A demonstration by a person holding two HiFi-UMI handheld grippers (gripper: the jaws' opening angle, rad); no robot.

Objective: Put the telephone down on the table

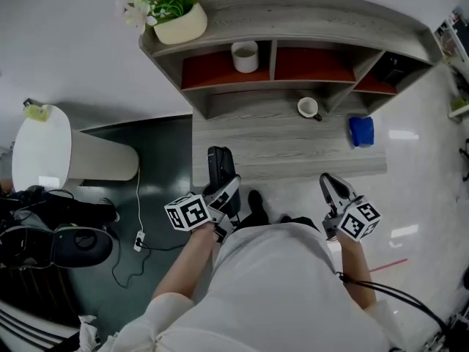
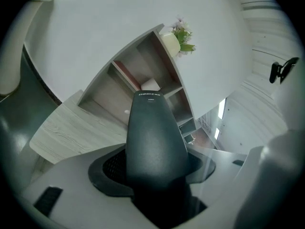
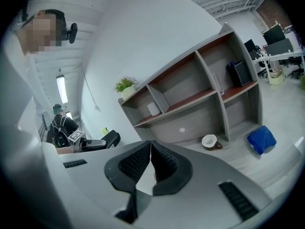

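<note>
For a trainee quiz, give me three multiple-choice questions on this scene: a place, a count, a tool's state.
1. Where does the cream flowerpot with pink blossoms stand? A on the floor; B on top of the grey wooden shelf unit; C inside a compartment.
2. How many white cups show? A one; B two; C four.
3. How is the left tool? A shut on the black plastic telephone handset; B open, empty; C out of view.
Answers: B, it tops the shelf; B, a white cylindrical cup in a compartment, a white handled mug on the grey wooden table; A, the handset fills its jaws.
</note>
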